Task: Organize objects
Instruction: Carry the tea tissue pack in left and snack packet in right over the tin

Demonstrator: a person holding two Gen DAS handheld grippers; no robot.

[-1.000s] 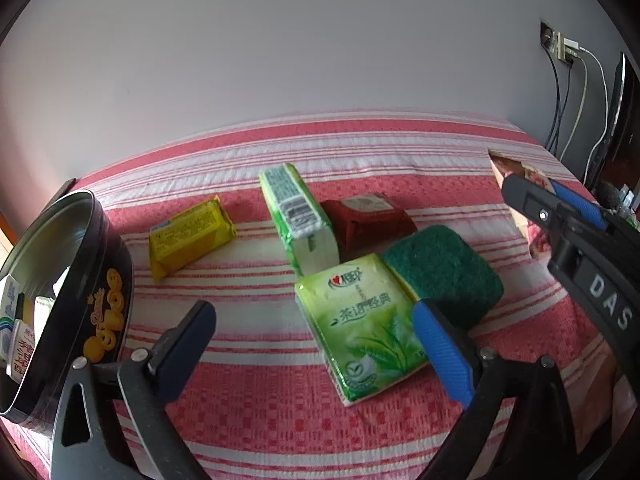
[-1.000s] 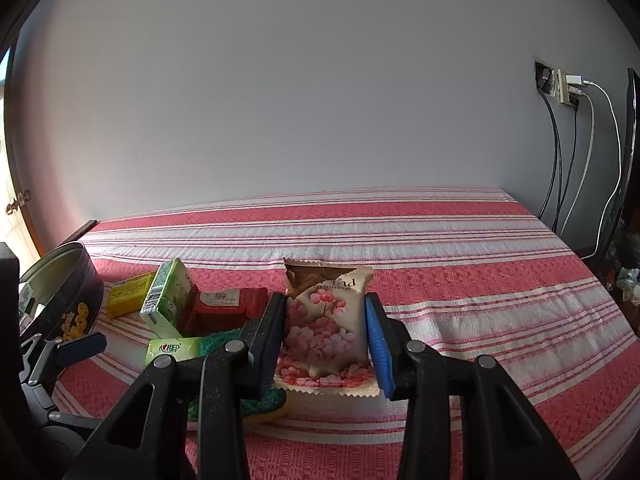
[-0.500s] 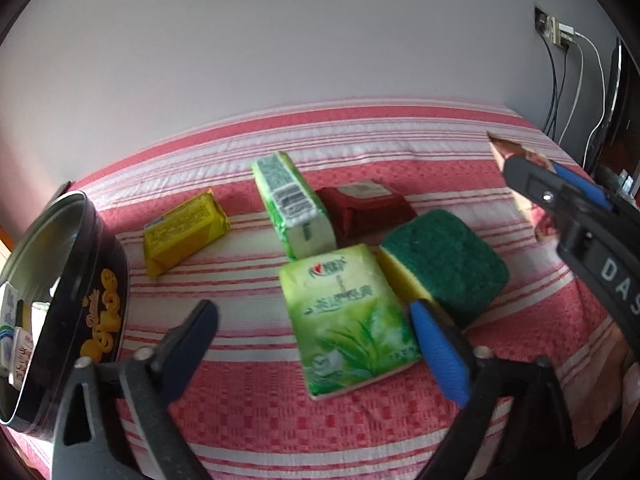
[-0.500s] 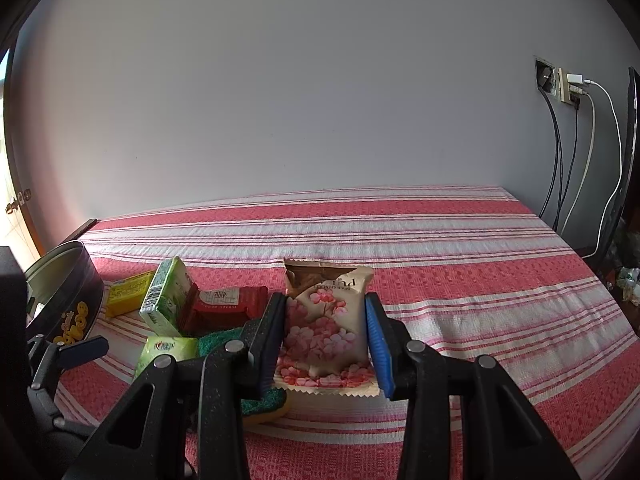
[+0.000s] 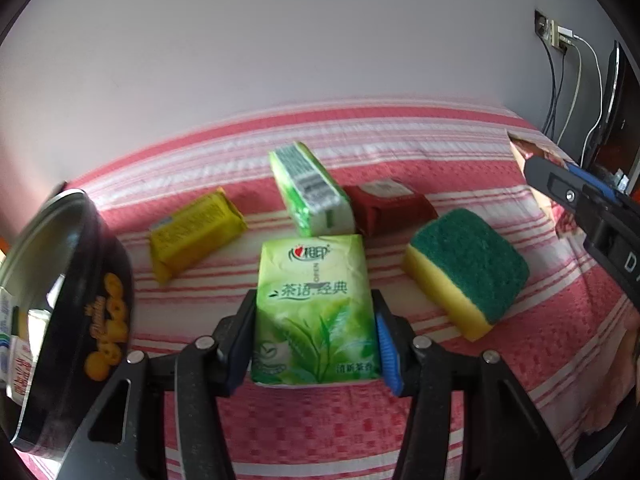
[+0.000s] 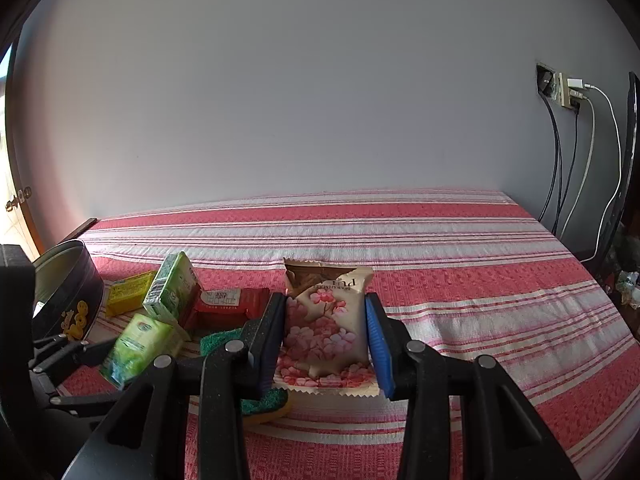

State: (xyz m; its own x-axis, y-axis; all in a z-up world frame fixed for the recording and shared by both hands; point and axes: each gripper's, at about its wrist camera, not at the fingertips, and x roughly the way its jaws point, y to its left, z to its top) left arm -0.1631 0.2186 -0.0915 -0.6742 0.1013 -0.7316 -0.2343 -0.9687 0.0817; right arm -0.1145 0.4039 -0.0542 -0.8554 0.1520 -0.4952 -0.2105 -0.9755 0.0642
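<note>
Now the left tongs [image 5: 316,336] have just been closing, and their pads press both sides of the green tissue pack [image 5: 314,308], which lies flat on the striped bed cover [image 5: 320,432] between the jaws. The pack is soft film over paper, so I judge it best squeezed only until it stops slipping, then lifted straight up before swinging left to the black tin [image 5: 76,308], whose open mouth tilts toward these tongs. The right tongs [image 6: 326,344] are clenched on a floral snack pouch [image 6: 326,320], glossy and crimped at its edges. Just right of the left tongs sits a sponge [image 5: 468,268], yellow foam under a coarse green scouring face. Beyond the pack lean a second green pack [image 5: 310,188] tipped on its side, a red packet [image 5: 390,208] beside it, and a blocky yellow packet [image 5: 194,232] to the left.
</note>
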